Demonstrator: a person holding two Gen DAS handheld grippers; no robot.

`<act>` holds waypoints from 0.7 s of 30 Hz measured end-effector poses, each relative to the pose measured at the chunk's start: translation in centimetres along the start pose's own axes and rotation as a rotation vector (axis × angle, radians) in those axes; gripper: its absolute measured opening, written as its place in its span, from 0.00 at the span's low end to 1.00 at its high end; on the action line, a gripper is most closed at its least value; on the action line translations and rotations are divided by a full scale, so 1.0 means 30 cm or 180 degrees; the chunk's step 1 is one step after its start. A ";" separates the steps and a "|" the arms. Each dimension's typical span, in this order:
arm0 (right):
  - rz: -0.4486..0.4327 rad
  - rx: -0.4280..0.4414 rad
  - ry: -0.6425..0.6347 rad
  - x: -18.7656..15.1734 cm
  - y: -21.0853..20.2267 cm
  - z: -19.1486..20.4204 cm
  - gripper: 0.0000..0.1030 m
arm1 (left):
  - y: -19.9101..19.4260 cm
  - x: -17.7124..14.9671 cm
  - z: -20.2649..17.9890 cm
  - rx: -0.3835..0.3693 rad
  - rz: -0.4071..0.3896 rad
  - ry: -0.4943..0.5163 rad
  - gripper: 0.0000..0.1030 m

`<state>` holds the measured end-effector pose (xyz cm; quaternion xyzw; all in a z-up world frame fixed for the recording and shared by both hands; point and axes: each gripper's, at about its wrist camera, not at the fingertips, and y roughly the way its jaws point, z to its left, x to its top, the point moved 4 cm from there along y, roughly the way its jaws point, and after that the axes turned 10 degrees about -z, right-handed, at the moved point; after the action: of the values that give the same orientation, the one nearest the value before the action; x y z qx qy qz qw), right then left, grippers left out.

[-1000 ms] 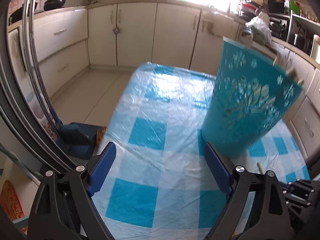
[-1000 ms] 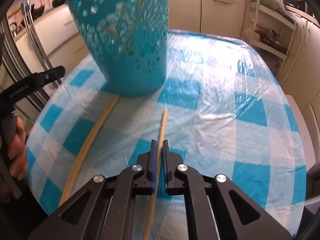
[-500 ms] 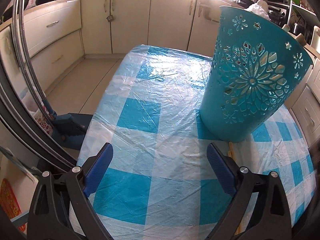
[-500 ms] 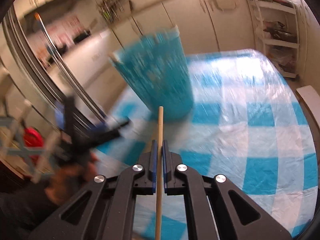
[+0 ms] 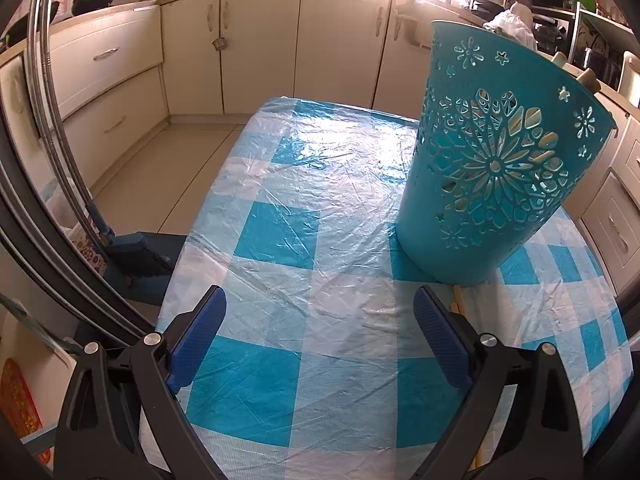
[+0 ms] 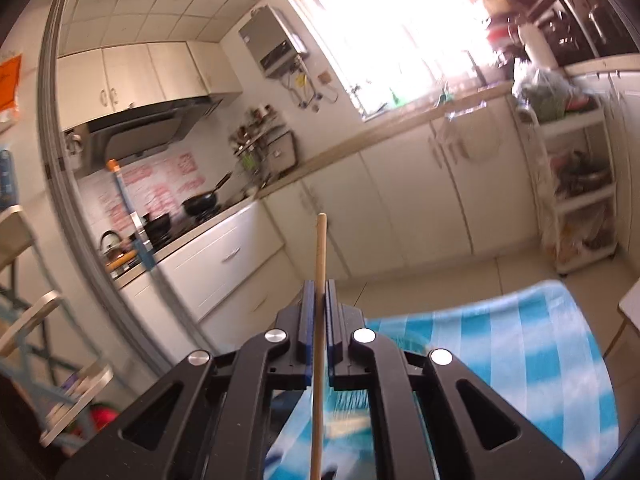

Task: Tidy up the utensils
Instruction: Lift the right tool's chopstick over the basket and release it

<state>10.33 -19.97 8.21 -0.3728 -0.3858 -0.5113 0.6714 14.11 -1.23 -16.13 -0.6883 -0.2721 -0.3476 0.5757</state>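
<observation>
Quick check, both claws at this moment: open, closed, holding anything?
Left claw: open, nothing between its fingers, above the checked tablecloth.
Right claw: closed on a thin wooden stick, lifted clear of the table.

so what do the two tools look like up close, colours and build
Both look alike. The left tool has two black plastic arms with cut-out openings, silver round pivot screws, and flat blue ribbed pads on the fingers. The right tool has the same black frame, silver screws and blue pads. No cables, markings or sleeves show.

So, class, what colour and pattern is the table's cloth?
Blue-and-white checks on the cloth, clearest from the left wrist.
</observation>
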 end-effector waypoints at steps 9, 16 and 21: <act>0.0096 -0.0501 -0.0065 -0.091 0.164 -0.070 0.06 | 0.006 0.000 0.012 -0.0054 0.0010 -0.0042 0.88; 0.0325 -0.0455 -0.0159 -0.145 0.150 -0.061 0.10 | 0.008 0.000 0.014 -0.0059 0.0005 -0.0047 0.88; 0.0149 -0.0372 -0.0223 -0.111 0.034 -0.020 0.19 | 0.003 0.001 0.024 -0.0045 -0.0027 -0.0088 0.88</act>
<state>10.80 -18.97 4.85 -0.4379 -0.3697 -0.5037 0.6464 14.32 -0.54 -16.24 -0.6959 -0.2805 -0.3424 0.5654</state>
